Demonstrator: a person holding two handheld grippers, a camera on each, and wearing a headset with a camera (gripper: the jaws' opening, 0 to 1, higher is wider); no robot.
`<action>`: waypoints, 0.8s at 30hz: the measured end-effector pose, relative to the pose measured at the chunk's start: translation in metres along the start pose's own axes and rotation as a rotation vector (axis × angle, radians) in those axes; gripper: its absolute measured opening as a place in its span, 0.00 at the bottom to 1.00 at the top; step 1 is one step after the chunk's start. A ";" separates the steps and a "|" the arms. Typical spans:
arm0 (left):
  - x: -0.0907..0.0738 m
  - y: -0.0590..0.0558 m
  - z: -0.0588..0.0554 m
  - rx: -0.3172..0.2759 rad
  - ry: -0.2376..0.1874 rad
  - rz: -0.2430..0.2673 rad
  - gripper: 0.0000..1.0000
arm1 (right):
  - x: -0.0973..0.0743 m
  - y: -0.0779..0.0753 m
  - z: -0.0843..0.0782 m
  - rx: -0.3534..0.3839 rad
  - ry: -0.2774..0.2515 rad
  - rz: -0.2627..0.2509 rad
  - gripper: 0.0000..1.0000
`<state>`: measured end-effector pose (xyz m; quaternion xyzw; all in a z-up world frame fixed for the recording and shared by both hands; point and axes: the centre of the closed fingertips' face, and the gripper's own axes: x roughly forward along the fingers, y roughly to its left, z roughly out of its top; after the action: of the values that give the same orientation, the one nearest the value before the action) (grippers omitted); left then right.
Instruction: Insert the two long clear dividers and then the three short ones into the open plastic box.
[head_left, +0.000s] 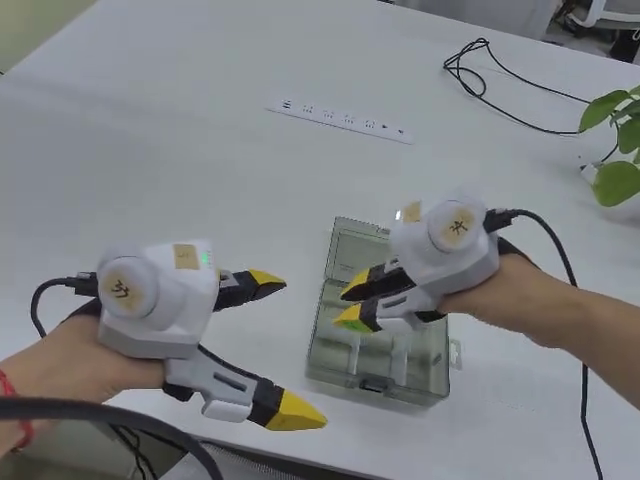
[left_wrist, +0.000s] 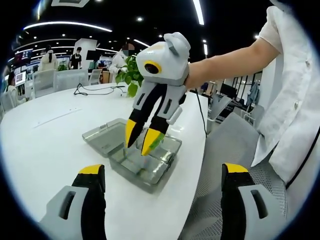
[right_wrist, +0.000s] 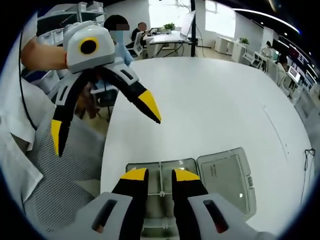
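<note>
Workbench (head_left: 200, 150): white top that carries everything listed here.

Plastic box (head_left: 375, 385): clear and open, lying at 5 o'clock in the head view near the table's front edge. Its lid (head_left: 352, 245) is folded flat on the table at the box's 12 o'clock. In my right gripper view the box (right_wrist: 150, 167) sits directly under my tips, with the lid (right_wrist: 225, 175) at 3 o'clock.

Left gripper (head_left: 280, 347): mine, at 8 o'clock in the head view and well apart from the box. Its jaws are spread wide with nothing between them. My own view has the same spread (left_wrist: 163, 170), and the box (left_wrist: 145, 177) lies ahead.

Right gripper (head_left: 352, 303): mine, poised over the box interior with its tips pointing down. The jaws are drawn near each other with a slim gap (right_wrist: 160, 175). I cannot tell whether a clear piece is pinched there.

Plant (head_left: 615, 150): green leaves at 3 o'clock.

Black cable (head_left: 500, 90): looped at 1 o'clock.

Power strip (head_left: 340, 120): white, at 12 o'clock.

Dividers (head_left: 356, 352): clear partitions stand inside the box. I cannot read how many.
</note>
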<state>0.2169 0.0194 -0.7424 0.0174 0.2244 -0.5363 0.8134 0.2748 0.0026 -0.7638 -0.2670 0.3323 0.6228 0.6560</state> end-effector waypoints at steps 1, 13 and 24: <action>0.000 0.000 0.000 0.001 0.001 -0.001 0.99 | -0.003 -0.001 0.001 0.005 -0.008 -0.003 0.21; 0.001 -0.002 0.004 0.012 0.012 -0.015 0.99 | -0.048 -0.004 -0.003 0.043 -0.072 -0.038 0.29; 0.002 -0.003 0.004 0.015 0.025 -0.030 0.99 | -0.081 -0.009 -0.045 0.091 -0.041 -0.084 0.34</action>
<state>0.2164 0.0151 -0.7393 0.0267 0.2310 -0.5499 0.8022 0.2784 -0.0847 -0.7305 -0.2381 0.3352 0.5842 0.6998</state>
